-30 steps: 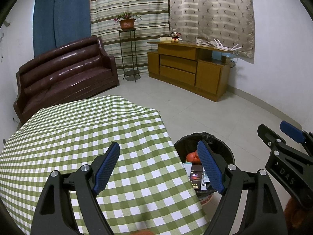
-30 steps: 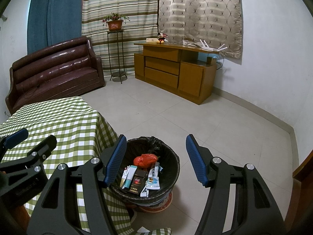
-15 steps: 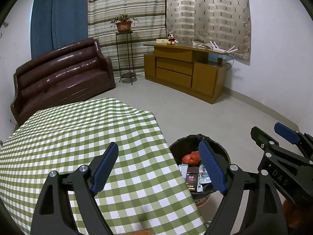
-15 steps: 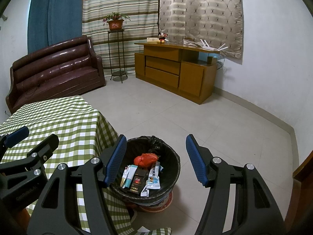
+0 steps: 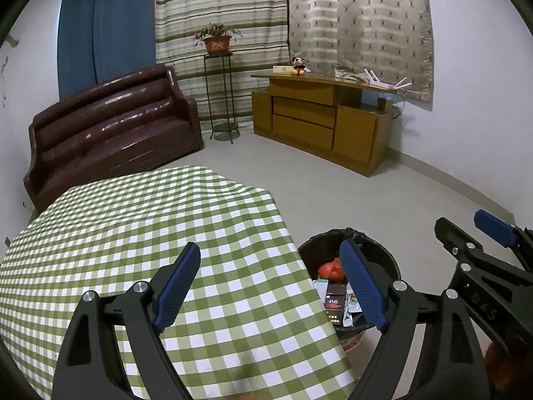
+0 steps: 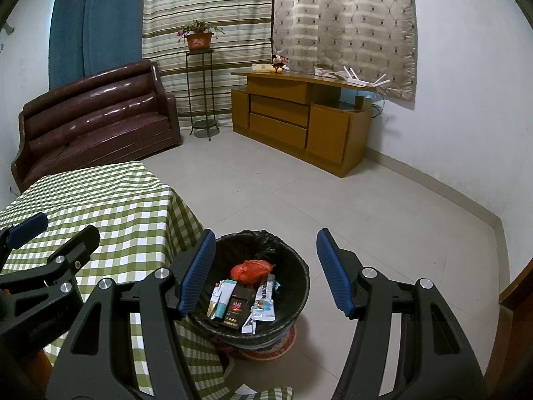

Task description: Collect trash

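A black-lined trash bin (image 6: 299, 273) stands on the floor beside the table and holds a red bag (image 6: 250, 270), a dark box (image 6: 236, 310) and several wrappers. It also shows in the left wrist view (image 5: 388, 260). My left gripper (image 5: 271, 286) is open and empty above the green-checked tablecloth (image 5: 133, 226), near its right edge. My right gripper (image 6: 265, 273) is open and empty, held above the bin. Each gripper shows at the edge of the other's view.
A brown sofa (image 5: 110, 126) stands at the back left, a plant stand (image 5: 220, 93) and a wooden cabinet (image 5: 319, 120) at the back. Tiled floor (image 6: 366, 206) lies right of the bin.
My left gripper has tilted slightly, so the bin and table sit lower in its view. My right gripper has barely moved.
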Demonstrator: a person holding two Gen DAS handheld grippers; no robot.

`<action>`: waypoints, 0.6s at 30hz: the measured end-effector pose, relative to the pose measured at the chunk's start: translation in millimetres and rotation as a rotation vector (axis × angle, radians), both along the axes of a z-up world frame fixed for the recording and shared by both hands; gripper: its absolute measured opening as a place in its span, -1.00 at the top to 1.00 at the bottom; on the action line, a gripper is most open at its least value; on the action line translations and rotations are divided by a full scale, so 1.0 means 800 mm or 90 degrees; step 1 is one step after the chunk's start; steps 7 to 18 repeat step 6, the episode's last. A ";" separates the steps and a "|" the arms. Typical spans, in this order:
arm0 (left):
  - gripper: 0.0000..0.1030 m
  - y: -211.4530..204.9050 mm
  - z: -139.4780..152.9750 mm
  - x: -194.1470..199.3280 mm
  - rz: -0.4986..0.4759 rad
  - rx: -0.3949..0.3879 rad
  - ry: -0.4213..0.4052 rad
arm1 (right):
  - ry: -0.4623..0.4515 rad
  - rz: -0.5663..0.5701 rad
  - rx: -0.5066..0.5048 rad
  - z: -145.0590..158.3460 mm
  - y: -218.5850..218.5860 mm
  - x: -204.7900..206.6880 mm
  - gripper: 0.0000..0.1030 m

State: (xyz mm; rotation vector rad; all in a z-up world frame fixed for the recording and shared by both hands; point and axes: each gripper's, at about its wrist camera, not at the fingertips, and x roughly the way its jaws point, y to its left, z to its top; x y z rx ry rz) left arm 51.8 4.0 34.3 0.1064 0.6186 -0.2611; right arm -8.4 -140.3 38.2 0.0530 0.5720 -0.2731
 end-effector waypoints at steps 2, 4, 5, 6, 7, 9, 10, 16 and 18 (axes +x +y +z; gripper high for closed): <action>-0.61 0.005 -0.002 0.003 0.006 0.001 0.007 | 0.003 0.003 -0.001 -0.003 0.004 0.001 -0.19; -0.61 0.011 -0.004 0.005 0.009 0.000 0.012 | 0.007 0.007 -0.003 -0.006 0.009 0.001 -0.19; -0.61 0.016 -0.005 0.006 0.013 -0.001 0.015 | 0.010 0.010 -0.005 -0.007 0.013 0.001 -0.20; -0.61 0.020 -0.006 0.007 0.016 0.000 0.018 | 0.010 0.010 -0.005 -0.007 0.013 0.001 -0.20; -0.61 0.020 -0.006 0.007 0.016 0.000 0.018 | 0.010 0.010 -0.005 -0.007 0.013 0.001 -0.20; -0.61 0.020 -0.006 0.007 0.016 0.000 0.018 | 0.010 0.010 -0.005 -0.007 0.013 0.001 -0.20; -0.61 0.020 -0.006 0.007 0.016 0.000 0.018 | 0.010 0.010 -0.005 -0.007 0.013 0.001 -0.20; -0.61 0.020 -0.006 0.007 0.016 0.000 0.018 | 0.010 0.010 -0.005 -0.007 0.013 0.001 -0.20; -0.61 0.020 -0.006 0.007 0.016 0.000 0.018 | 0.010 0.010 -0.005 -0.007 0.013 0.001 -0.20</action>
